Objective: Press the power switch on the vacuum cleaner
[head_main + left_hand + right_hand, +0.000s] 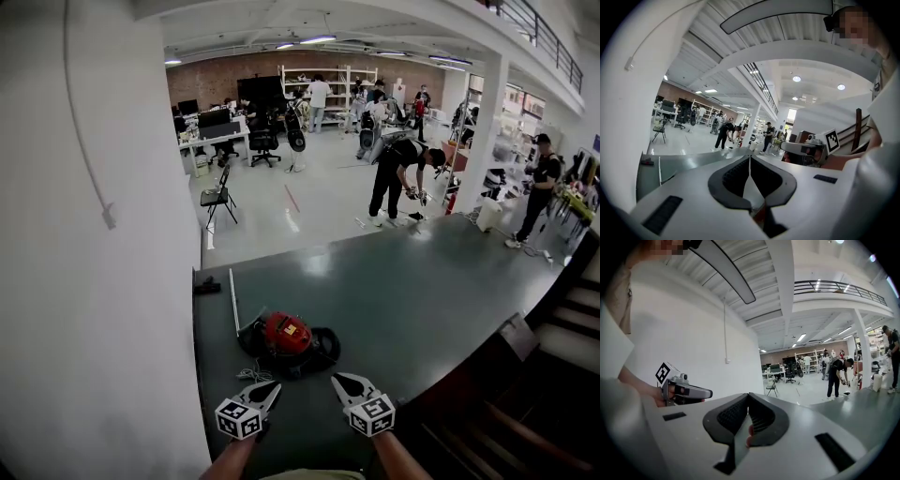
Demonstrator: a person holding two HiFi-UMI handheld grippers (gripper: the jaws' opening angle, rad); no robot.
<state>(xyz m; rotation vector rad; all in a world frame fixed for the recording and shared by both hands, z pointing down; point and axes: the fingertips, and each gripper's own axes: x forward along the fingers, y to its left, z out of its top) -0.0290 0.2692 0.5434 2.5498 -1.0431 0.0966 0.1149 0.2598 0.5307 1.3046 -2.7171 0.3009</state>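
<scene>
— So, how do the tools stand?

— Both are closed. The left gripper (pixel 749 158) has its jaws met at the tips with nothing between them, and the right gripper (pixel 748 397) is the same. In the head view both hover low over the near edge of the table (pixel 422 281). The vacuum cleaner (pixel 285 338) sits just ahead of them, nearer the left one.

— How would it handle?

— I judge it a small canister with a hard red shell on a black body, stiff and fairly smooth. It is probably light enough to skid on the dark tabletop if shoved sideways. There is no need to grasp it. A closed jaw tip pushed straight down on the button should do, and the other gripper could rest against the black base to steady it.

— Where is the switch?

— I can't make it out. There is a yellowish patch (pixel 290 328) on the red top, too small to tell whether it is a label or a button. Neither gripper view shows the vacuum at all. Both look out across the room, and each catches only the other gripper.

— Anything else nearby?

— A loose white cord (pixel 249 374) lies beside the machine, near the left jaws. A pale strip (pixel 233 300) runs away along the table, and I can't tell whether it is a rod or a cable. The vacuum's far side is hidden.
</scene>
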